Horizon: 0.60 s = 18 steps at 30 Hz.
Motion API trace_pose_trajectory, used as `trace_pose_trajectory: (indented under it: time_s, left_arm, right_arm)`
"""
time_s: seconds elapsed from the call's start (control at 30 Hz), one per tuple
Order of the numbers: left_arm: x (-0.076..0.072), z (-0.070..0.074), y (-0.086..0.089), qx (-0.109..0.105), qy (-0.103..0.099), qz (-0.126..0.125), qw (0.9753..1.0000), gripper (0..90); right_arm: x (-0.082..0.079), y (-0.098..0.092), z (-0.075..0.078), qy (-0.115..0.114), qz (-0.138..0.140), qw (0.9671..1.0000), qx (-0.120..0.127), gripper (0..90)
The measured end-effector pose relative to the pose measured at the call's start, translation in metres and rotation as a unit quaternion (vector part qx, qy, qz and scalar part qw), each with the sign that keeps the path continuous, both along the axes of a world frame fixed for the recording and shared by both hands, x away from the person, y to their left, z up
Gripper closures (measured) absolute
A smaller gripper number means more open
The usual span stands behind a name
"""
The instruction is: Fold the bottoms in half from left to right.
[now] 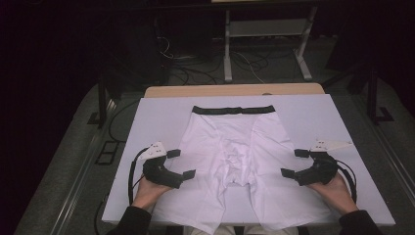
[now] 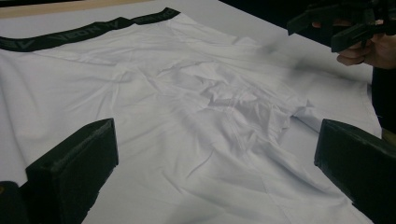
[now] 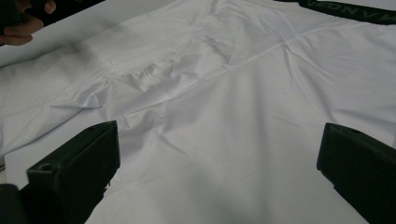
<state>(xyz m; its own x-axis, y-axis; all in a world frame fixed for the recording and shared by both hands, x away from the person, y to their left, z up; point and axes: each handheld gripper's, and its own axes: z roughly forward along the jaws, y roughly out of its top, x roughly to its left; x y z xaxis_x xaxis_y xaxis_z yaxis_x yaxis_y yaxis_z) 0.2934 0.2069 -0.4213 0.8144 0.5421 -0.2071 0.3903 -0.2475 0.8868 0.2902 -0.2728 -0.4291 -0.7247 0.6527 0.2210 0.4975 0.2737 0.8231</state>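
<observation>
White table (image 1: pixel 147 112) under flat white boxer shorts (image 1: pixel 235 156), left tool (image 1: pixel 182 164) and right tool (image 1: pixel 293 163) both spread wide beside them.

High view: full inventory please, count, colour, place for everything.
boxer shorts: 1, white, spread flat mid-board, legs toward the person
waistband: 1, black, far edge of the shorts
board: 1, pale lavender-white, covers the table
table: 1, light wood, strip showing beyond the board
metal stand: 1, white-grey, on the floor behind the table
cables: several, dark and white, on the floor at the back
left gripper: 1, black, jaws open, at the shorts' left leg
right gripper: 1, black, jaws open, at the shorts' right leg
hands: 2, each holding a gripper at the near edge
</observation>
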Motion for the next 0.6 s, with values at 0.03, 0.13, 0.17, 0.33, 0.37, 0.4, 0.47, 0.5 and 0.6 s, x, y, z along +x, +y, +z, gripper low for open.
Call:
trace_pose_trajectory:
  time_s: [0.03,0.13,0.17,0.33,0.37,0.4,0.47,0.5,0.6]
  left_arm:
    - [0.0001,0.0000,0.0002,0.000,-0.001,0.001,1.0000,0.0]
    - [0.0002,0.0001,0.0005,-0.001,0.000,0.002,1.0000,0.0]
    - [0.0000,0.0001,0.0006,-0.002,0.000,0.004,1.0000,0.0]
    - [-0.0002,0.0000,0.0011,-0.003,-0.001,0.006,1.0000,0.0]
    - [-0.0001,-0.0002,0.0011,-0.002,0.000,0.006,1.0000,0.0]
    - [-0.0001,-0.0002,0.0011,-0.002,0.000,0.006,1.0000,0.0]
    - [-0.0002,-0.0005,0.0007,-0.002,0.000,0.006,1.0000,0.0]
    - [-0.0003,-0.0006,0.0005,-0.002,0.000,0.006,1.0000,0.0]
    - [-0.0005,-0.0012,0.0001,-0.002,0.002,0.006,1.0000,0.0]
  right_arm:
    - [-0.0004,0.0001,0.0001,-0.001,-0.001,1.0000,-0.004,0.0]
    - [-0.0010,0.0000,0.0007,-0.001,-0.002,1.0000,-0.005,0.0]
    - [-0.0014,0.0002,0.0009,-0.002,-0.002,1.0000,-0.006,0.0]
    - [-0.0028,0.0006,0.0026,-0.005,-0.005,1.0000,-0.007,0.0]
    - [-0.0030,0.0008,0.0031,-0.006,-0.005,0.9999,-0.006,0.0]
    - [-0.0030,0.0008,0.0031,-0.006,-0.005,0.9999,-0.006,0.0]
    - [-0.0034,0.0012,0.0042,-0.008,-0.007,0.9999,-0.009,0.0]
    - [-0.0035,0.0018,0.0056,-0.008,-0.007,0.9999,-0.011,0.0]
    - [-0.0032,0.0025,0.0087,-0.009,-0.007,0.9999,-0.010,0.0]
